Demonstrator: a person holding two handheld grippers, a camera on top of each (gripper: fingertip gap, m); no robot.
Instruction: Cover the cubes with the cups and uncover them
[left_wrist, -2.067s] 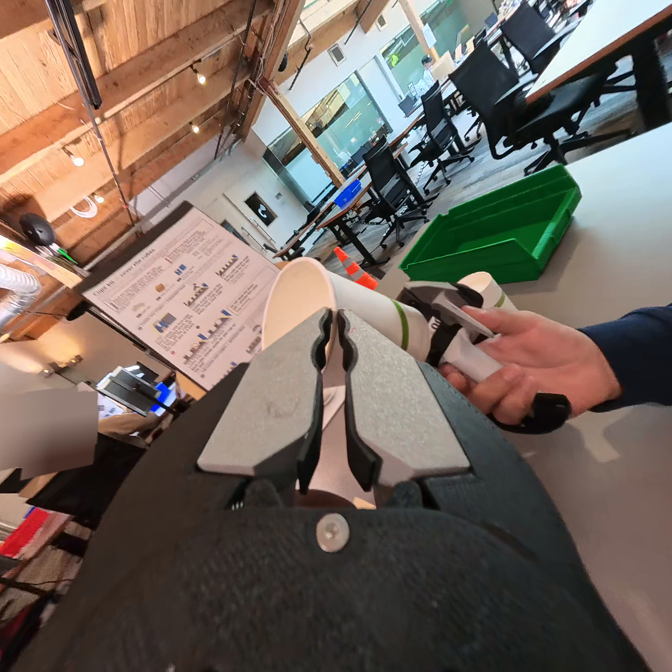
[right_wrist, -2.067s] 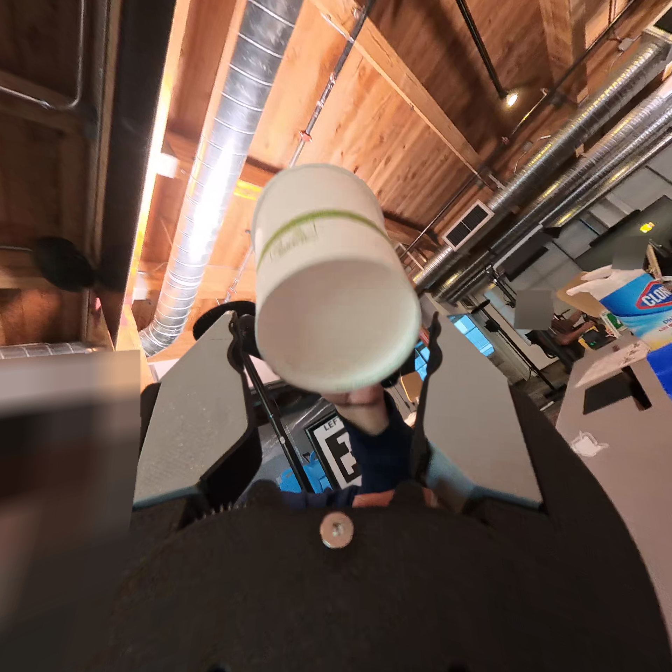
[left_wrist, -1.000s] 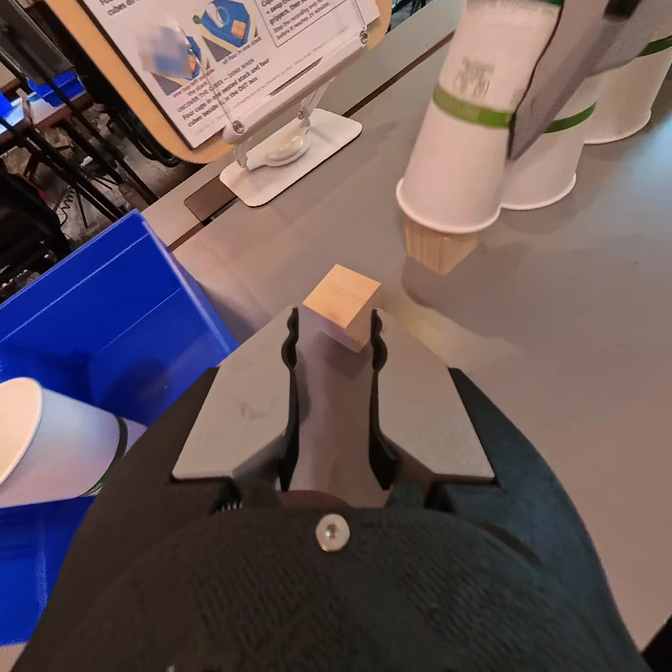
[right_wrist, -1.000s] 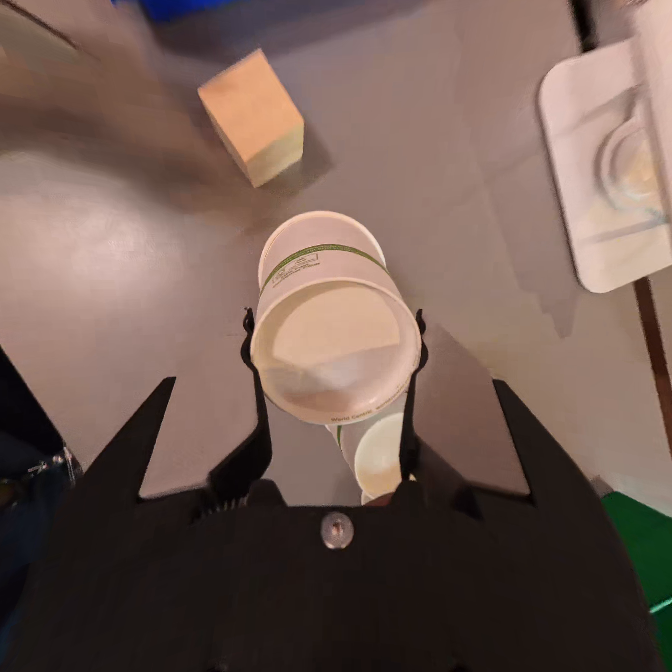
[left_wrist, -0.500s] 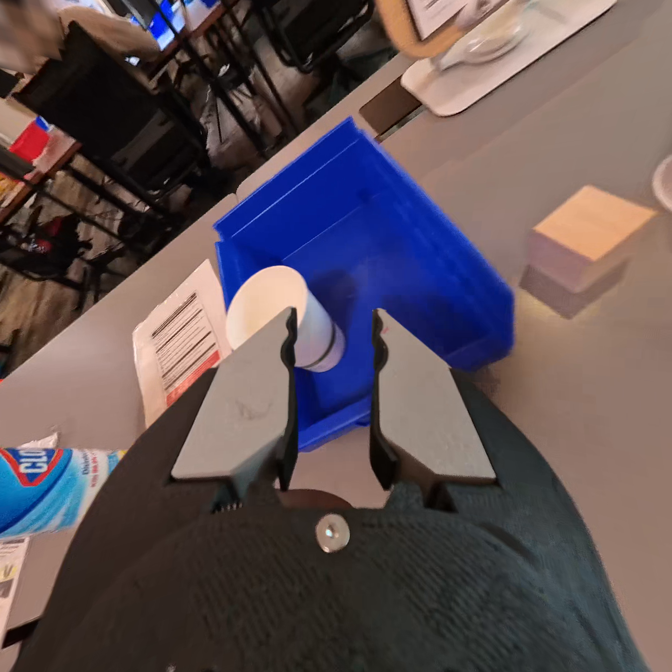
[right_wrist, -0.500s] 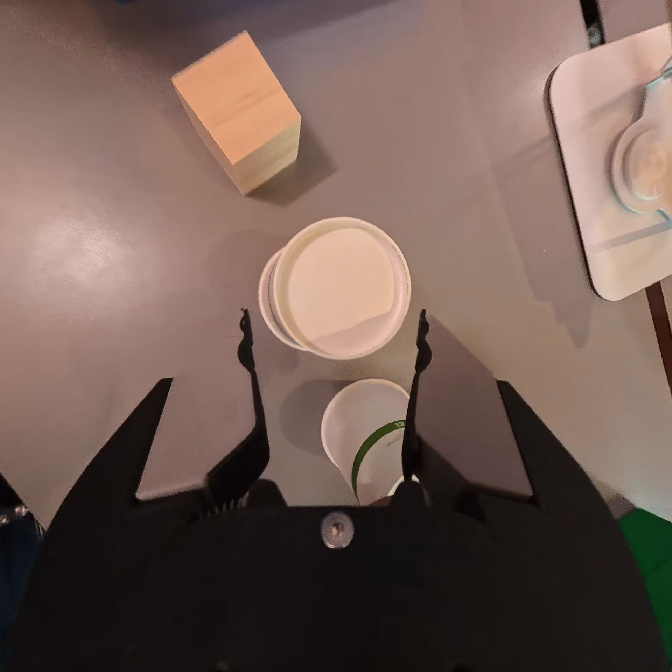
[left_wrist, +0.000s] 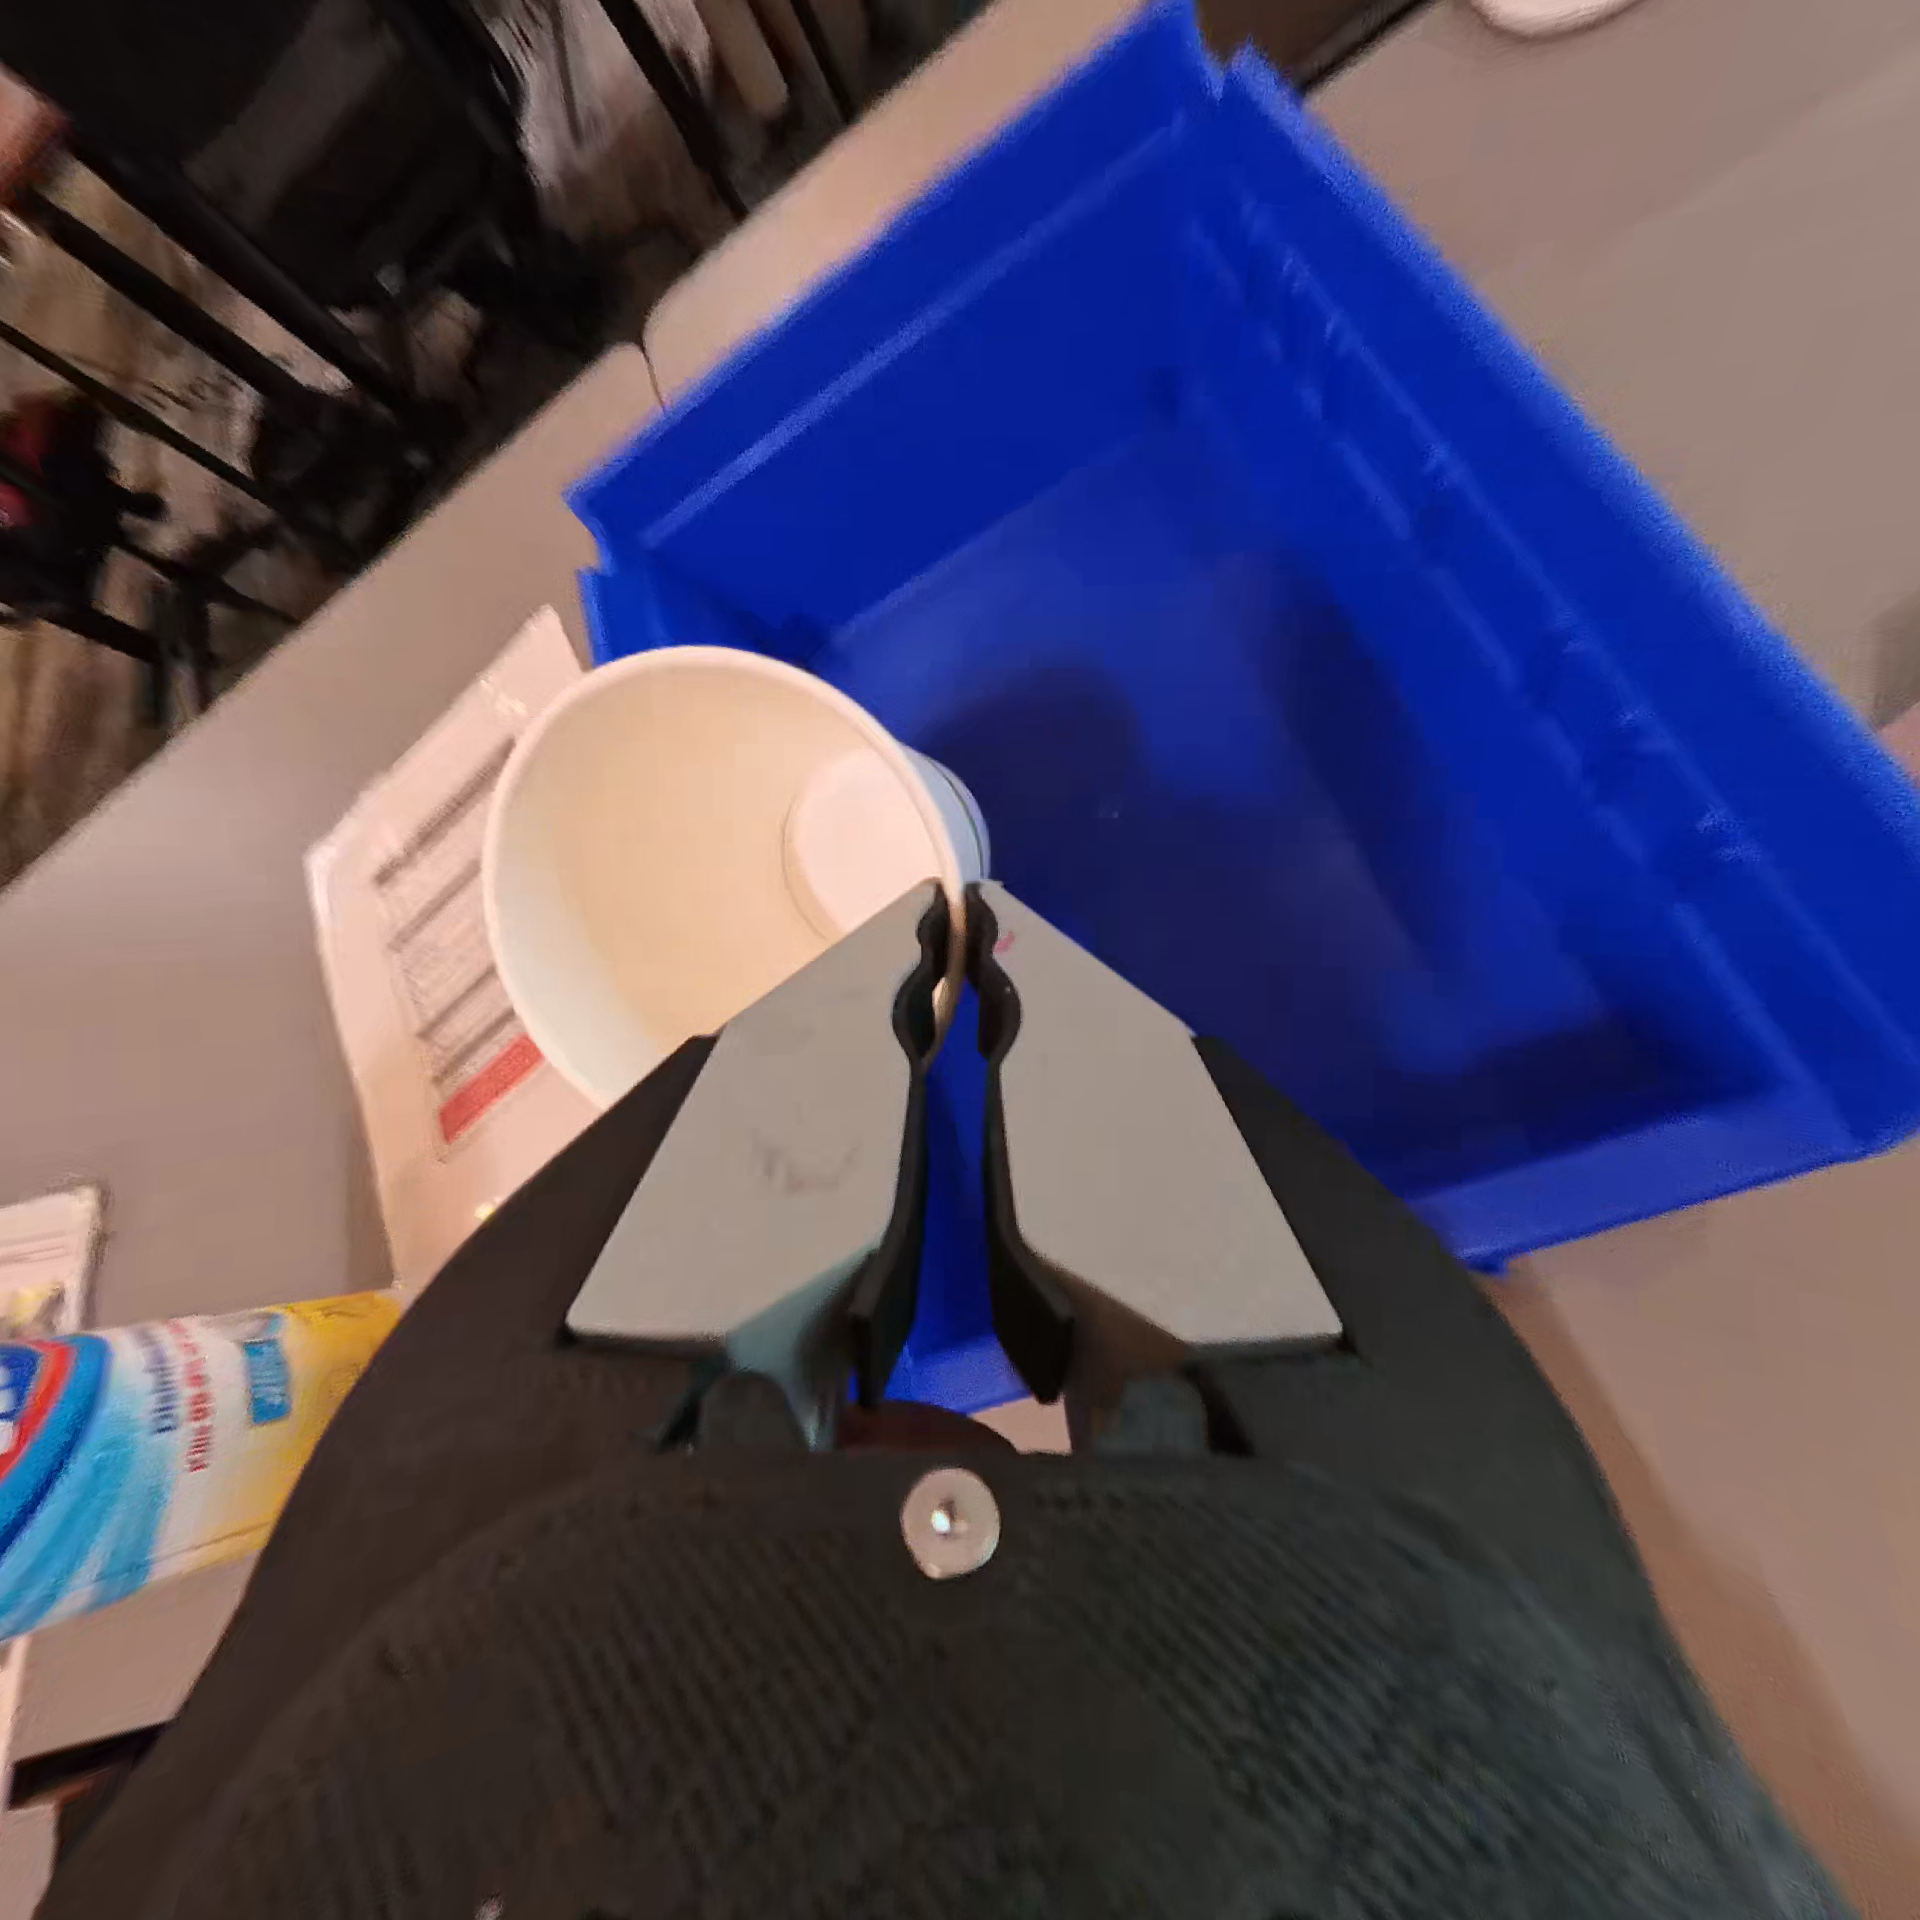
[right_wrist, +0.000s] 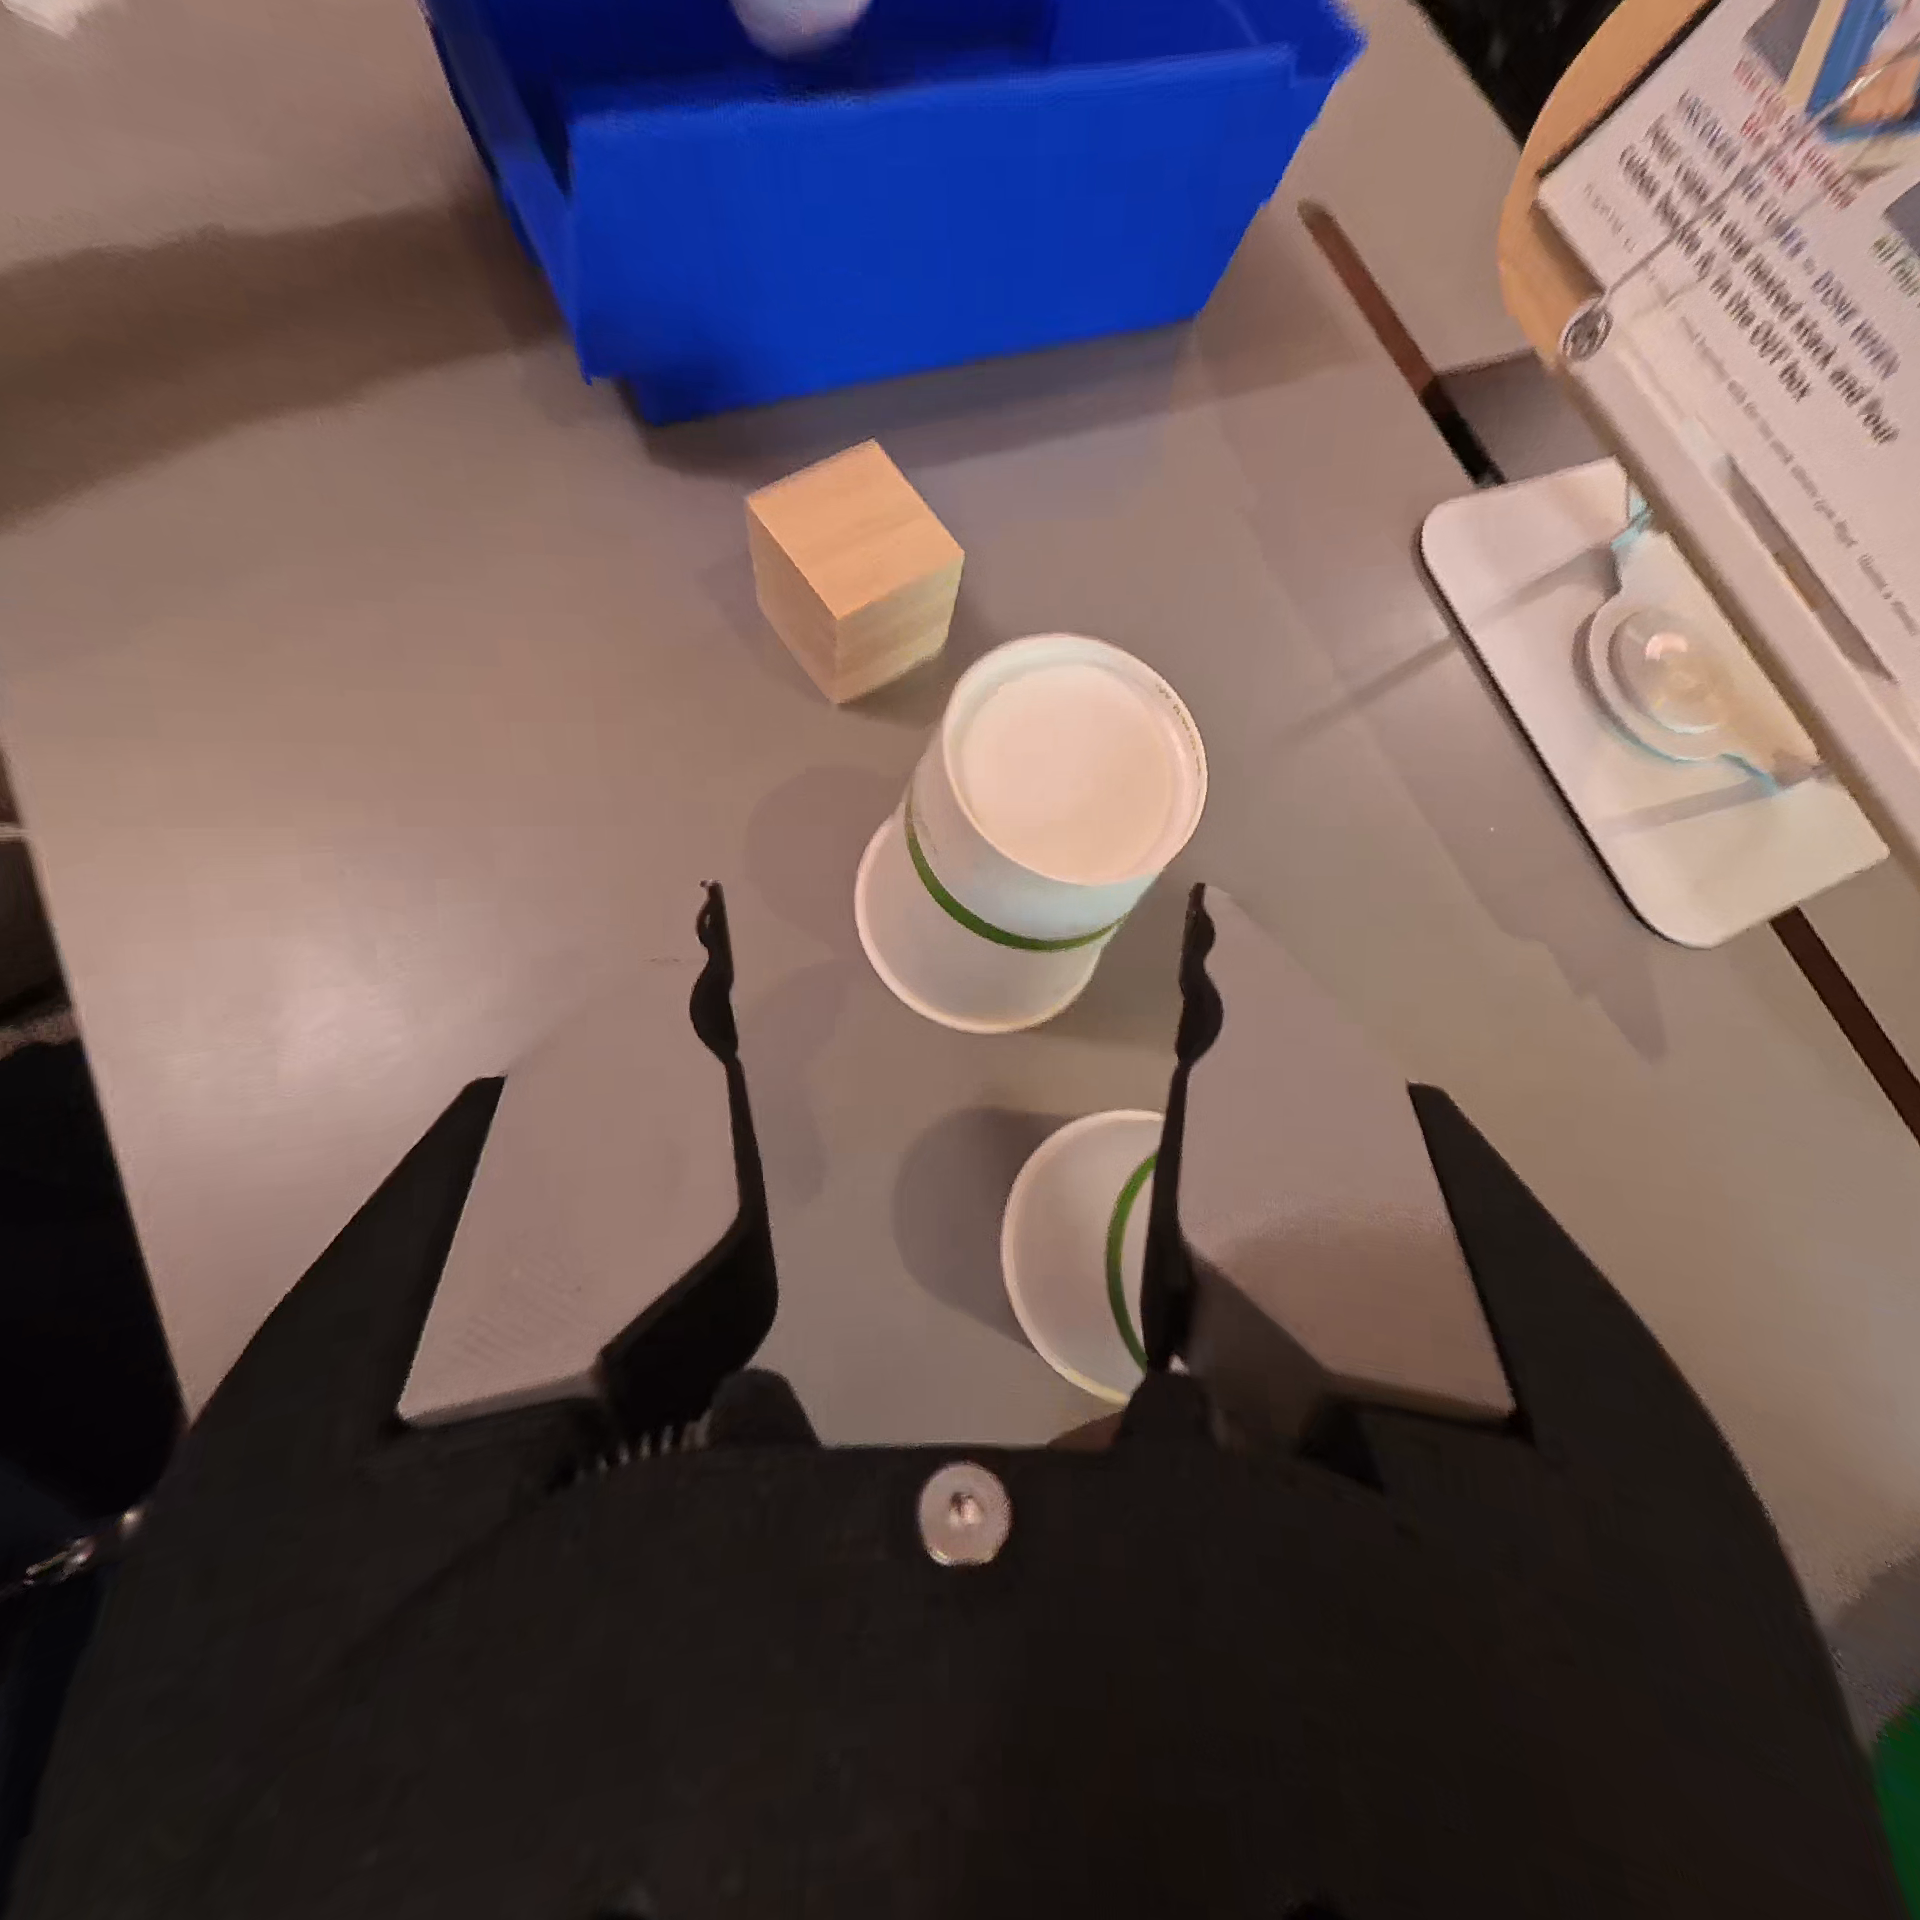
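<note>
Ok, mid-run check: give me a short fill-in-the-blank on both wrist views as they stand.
1. The left gripper pinches the rim of a white ____.
2. The bin beyond it is ____.
3. The right gripper has its jaws ____.
4. The wooden cube on the table is ____ by any cup.

Missing words: cup; blue; open; not covered

At the lower left of the left wrist view we see a wipes canister (left_wrist: 125, 1455) cut off by the edge, and the dark background at upper left is smeared. In the right wrist view, our own claw (right_wrist: 951, 904) hides part of the nearer cup (right_wrist: 1070, 1247), and the blue bin (right_wrist: 894, 208) runs off the top.
</note>
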